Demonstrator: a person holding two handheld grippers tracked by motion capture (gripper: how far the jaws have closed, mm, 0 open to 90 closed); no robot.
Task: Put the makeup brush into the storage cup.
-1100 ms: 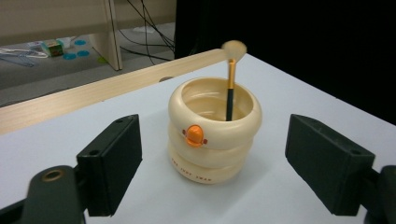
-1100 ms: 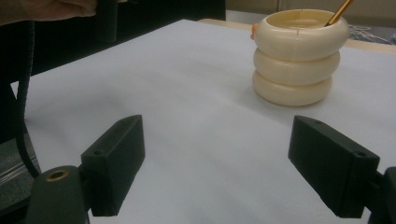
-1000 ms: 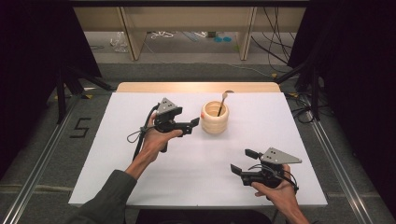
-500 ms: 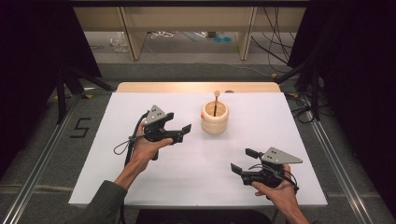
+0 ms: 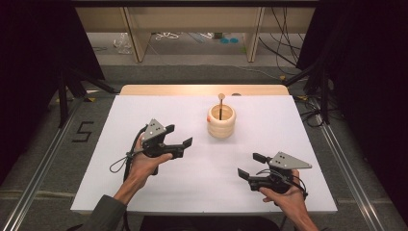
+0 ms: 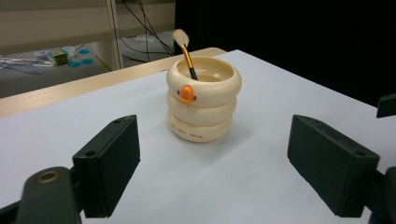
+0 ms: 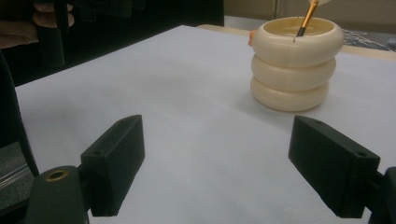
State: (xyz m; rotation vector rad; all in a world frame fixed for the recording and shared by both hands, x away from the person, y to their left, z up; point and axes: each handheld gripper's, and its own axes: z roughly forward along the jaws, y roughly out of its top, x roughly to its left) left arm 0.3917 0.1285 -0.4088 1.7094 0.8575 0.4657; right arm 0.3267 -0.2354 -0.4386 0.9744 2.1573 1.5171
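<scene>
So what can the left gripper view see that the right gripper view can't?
Left gripper view: the orange beak on the cup's front, tiny lettering on its bottom ring, and the brush's pale tip.

Right gripper view: the cup's plain side, with the beak just peeking past its left edge, and the person's other hand far off at top left.

Both: the cream three-ring cup, the brush standing in it, the white table, and an open tool's two black jaws at the bottom.
</scene>
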